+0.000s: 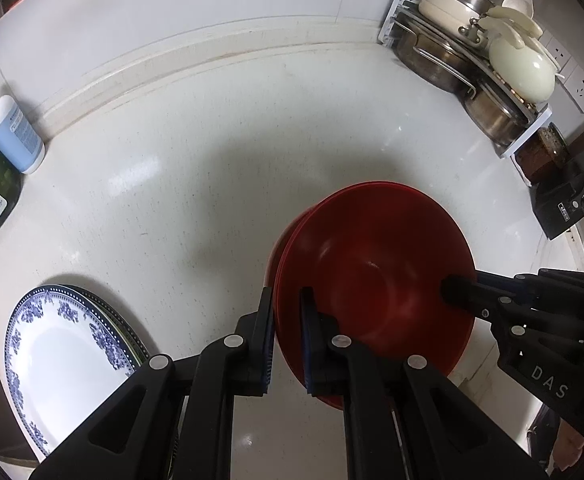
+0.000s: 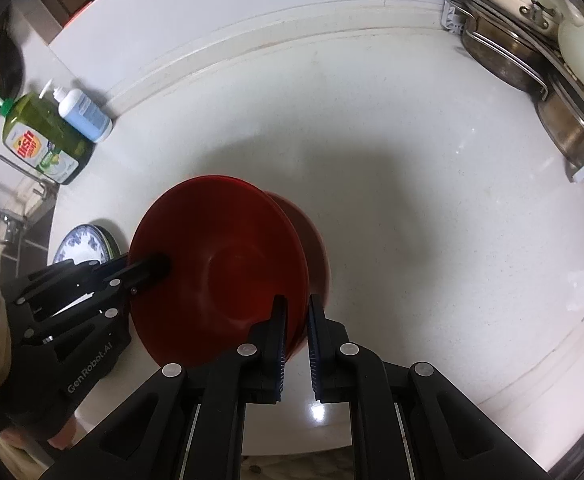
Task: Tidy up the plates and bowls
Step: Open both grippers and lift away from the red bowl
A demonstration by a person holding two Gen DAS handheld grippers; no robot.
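A red bowl (image 1: 371,272) hangs tilted just above the white counter (image 1: 212,152), held from both sides. My left gripper (image 1: 288,296) is shut on its left rim, one finger inside and one outside. My right gripper (image 1: 455,288) comes in from the right and pinches the opposite rim. In the right wrist view, the right gripper (image 2: 296,304) clamps the rim of the red bowl (image 2: 220,264), with the left gripper (image 2: 160,264) across from it. A second red bowl (image 2: 313,236) shows close beneath the first. Blue-and-white plates (image 1: 64,352) lie stacked at the lower left.
A rack of steel pots and cream lids (image 1: 471,60) fills the back right corner, with a black box (image 1: 563,208) beside it. A blue pump bottle (image 1: 12,132) and a green dish soap bottle (image 2: 40,140) stand at the back left. A faucet (image 2: 12,220) is at the far left.
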